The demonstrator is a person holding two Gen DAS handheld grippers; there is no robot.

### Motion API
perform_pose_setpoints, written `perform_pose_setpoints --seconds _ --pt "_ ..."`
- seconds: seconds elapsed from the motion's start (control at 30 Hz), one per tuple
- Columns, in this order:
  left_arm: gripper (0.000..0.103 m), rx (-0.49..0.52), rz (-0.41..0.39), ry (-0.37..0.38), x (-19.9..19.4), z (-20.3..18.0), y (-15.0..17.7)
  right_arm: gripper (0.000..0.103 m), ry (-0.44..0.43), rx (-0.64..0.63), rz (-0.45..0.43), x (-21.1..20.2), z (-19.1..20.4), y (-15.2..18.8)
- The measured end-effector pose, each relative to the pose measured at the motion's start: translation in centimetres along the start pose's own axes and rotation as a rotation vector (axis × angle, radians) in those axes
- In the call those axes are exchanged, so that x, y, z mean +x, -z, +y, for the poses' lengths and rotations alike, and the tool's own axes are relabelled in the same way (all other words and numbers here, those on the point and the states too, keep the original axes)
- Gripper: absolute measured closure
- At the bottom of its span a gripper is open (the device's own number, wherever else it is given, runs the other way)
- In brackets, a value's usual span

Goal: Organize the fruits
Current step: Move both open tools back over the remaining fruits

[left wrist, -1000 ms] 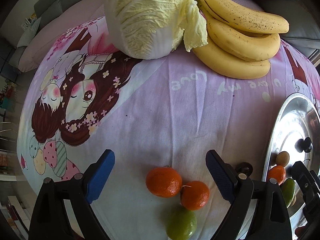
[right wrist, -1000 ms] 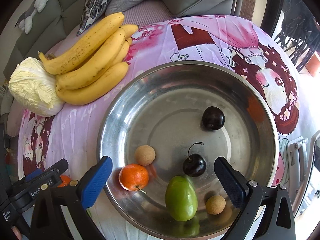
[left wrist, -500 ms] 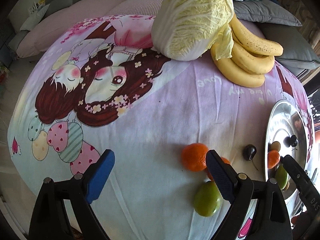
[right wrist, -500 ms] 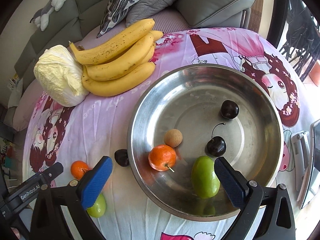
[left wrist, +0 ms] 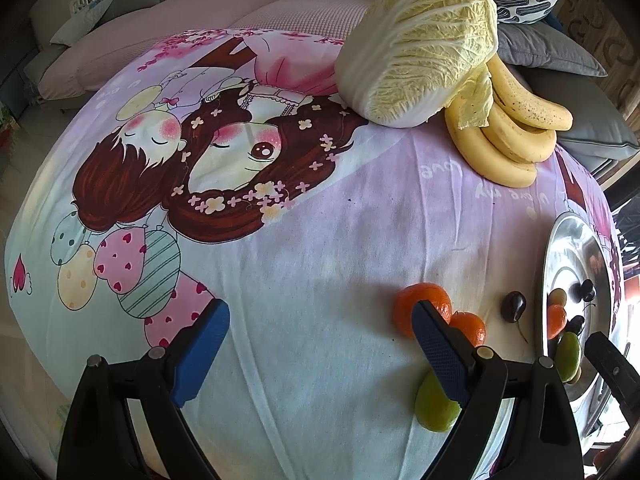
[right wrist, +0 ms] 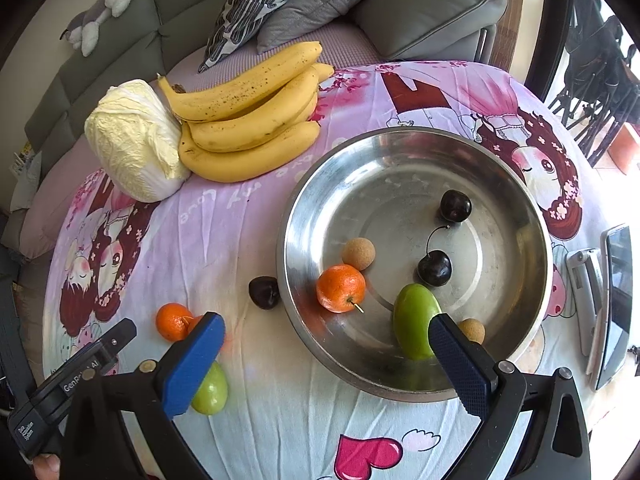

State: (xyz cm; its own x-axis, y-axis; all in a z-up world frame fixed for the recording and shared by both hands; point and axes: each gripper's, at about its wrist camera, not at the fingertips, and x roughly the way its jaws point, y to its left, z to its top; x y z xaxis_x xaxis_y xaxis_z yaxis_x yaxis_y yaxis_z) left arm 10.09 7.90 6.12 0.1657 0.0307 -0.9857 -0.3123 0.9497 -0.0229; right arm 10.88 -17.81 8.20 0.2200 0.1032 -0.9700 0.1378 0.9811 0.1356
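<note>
Looking down past the left gripper [left wrist: 320,354], we find its blue pads spread wide above bare cloth, holding nothing. Our right gripper [right wrist: 326,364] likewise stands apart and empty, over the near rim of the steel bowl [right wrist: 520,200]. Inside the bowl lie a green fruit [right wrist: 412,316], a tangerine [right wrist: 340,288], two cherries [right wrist: 435,267] and two tan round fruits [right wrist: 359,253]. Left of the bowl, on the printed tablecloth [right wrist: 224,240], lie another cherry [right wrist: 264,292], two tangerines [right wrist: 172,321] and a green fruit [right wrist: 212,390]. Farther back, bananas [right wrist: 248,120] touch a napa cabbage [right wrist: 136,140].
</note>
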Motion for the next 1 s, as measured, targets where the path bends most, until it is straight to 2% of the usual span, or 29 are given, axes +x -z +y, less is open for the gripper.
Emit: perform_pose_setpoints --seconds 0.17,0.43,0.63,0.8,1.0 --pt "0.01 -0.055 0.037 0.05 0.6 1.3 0.1 0.0 0.062 -0.034 0.009 -0.1 1.4 0.7" --pt "0.01 -0.033 0.04 0.092 0.4 1.0 0.4 0.0 0.166 -0.093 -0.006 -0.3 3.3 1.5" --pt "0.01 -0.038 0.049 0.111 0.6 1.3 0.3 0.0 0.099 -0.041 0.051 1.0 2.6 1.3" --pt "0.01 -0.05 0.064 0.118 0.9 1.3 0.2 0.0 0.114 -0.046 0.081 2.3 2.5 1.4" --pt "0.008 -0.09 0.07 0.182 1.6 1.6 -0.2 0.001 0.102 -0.073 0.099 3.2 3.0 1.3"
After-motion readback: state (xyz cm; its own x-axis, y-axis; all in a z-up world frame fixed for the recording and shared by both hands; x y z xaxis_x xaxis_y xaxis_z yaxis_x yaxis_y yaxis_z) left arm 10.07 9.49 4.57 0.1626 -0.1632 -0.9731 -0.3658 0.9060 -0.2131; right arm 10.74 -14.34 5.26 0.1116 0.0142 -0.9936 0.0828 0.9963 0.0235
